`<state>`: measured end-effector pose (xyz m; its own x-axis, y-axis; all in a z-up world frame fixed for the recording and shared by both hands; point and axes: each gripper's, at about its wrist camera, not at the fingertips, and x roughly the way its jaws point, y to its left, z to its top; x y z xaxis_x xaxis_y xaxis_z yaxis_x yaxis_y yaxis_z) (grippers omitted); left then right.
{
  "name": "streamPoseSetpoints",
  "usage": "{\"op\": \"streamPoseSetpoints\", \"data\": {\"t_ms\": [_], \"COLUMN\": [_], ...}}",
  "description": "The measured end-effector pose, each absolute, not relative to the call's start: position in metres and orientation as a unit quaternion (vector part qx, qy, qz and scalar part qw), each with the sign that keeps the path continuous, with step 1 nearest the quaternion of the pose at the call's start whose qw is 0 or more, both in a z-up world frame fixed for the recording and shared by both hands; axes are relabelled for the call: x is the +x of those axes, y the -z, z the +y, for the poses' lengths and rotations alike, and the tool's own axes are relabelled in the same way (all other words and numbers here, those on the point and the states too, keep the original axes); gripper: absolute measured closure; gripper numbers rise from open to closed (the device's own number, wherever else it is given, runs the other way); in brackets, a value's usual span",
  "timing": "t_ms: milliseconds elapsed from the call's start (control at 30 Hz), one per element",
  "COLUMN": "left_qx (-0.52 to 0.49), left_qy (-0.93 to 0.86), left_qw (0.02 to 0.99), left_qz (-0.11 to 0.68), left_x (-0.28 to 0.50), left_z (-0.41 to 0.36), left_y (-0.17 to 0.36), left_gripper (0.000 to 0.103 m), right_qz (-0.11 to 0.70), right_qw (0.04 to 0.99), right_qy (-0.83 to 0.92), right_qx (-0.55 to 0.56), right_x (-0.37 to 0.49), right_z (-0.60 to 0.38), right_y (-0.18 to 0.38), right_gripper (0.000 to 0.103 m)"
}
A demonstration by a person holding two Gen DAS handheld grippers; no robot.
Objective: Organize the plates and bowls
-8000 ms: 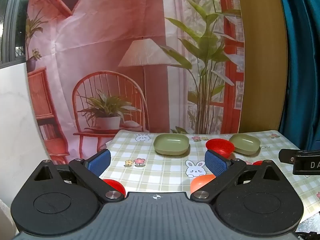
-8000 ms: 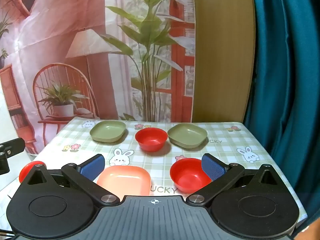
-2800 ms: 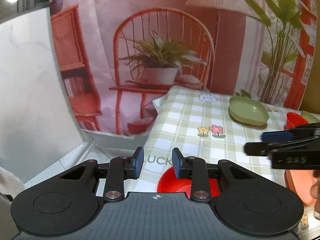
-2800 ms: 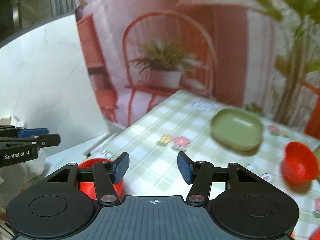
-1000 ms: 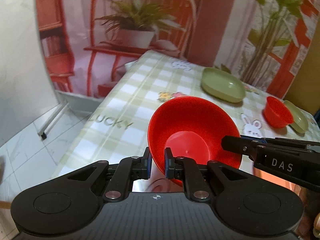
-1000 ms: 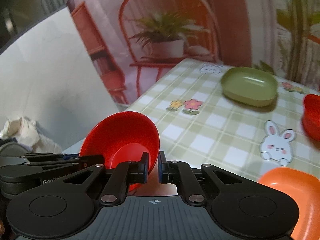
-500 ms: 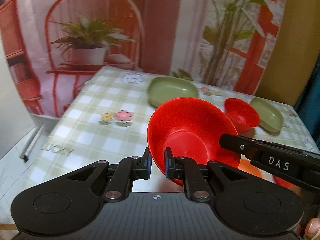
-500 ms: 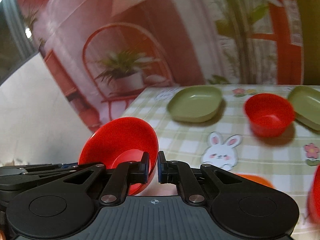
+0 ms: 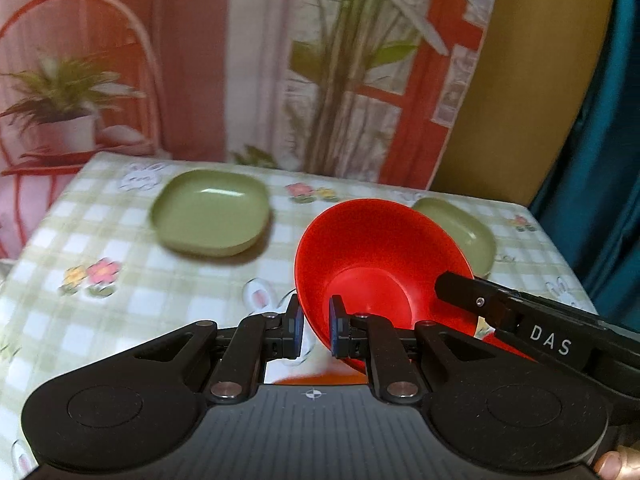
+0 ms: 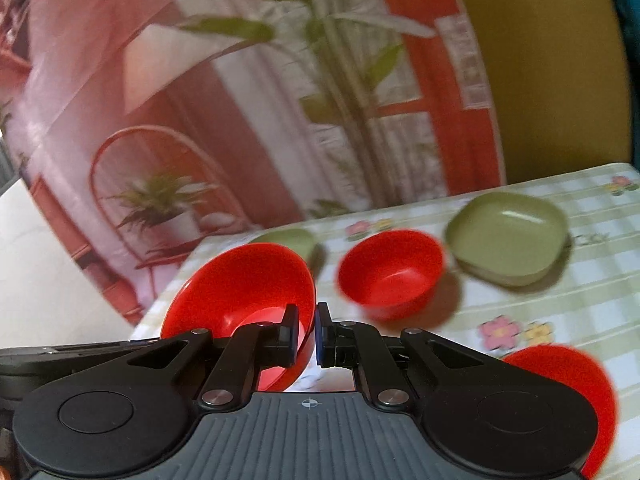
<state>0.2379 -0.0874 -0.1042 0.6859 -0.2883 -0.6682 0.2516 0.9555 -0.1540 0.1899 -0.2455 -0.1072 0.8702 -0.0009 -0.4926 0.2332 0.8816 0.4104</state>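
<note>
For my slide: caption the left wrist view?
Both tongs pinch one red bowl above the checked tablecloth.

Warm indoor light, motion blur, fisheye warp

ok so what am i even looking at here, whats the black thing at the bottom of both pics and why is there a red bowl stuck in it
The black thing is a handheld two-finger gripper; a person holds one in each hand, and a camera on each looks forward along its fingers. One picture is from the left gripper, the other from the right gripper. Both have their jaws shut on the rim of the same red bowl, from opposite sides, holding it above the table. The arm marked DAS in the left view is the right gripper. On the checked cloth lie two green plates, another red bowl and a third at the right view's edge.
</note>
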Motion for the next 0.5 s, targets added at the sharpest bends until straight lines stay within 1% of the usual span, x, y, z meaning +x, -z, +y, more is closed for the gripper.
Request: {"op": "streamPoseSetpoints", "data": {"t_ms": [300,500], "left_qx": [-0.021,-0.035], "left_qy": [0.170,0.179], "left_qw": [0.914,0.902], "left_qz": [0.369,0.392], "left_x": [0.287,0.323], "left_z": [-0.127,-0.132], "left_y": [0.108,0.122], "left_gripper": [0.089,0.089], "right_qz": [0.253,0.265], "right_qw": [0.938,0.935], "right_qy": [0.092,0.105], "right_qx": [0.219,0.213], "right_x": [0.217,0.248], "right_z": [-0.296,-0.318], "right_y": [0.106,0.113], "right_gripper": [0.095,0.095]}}
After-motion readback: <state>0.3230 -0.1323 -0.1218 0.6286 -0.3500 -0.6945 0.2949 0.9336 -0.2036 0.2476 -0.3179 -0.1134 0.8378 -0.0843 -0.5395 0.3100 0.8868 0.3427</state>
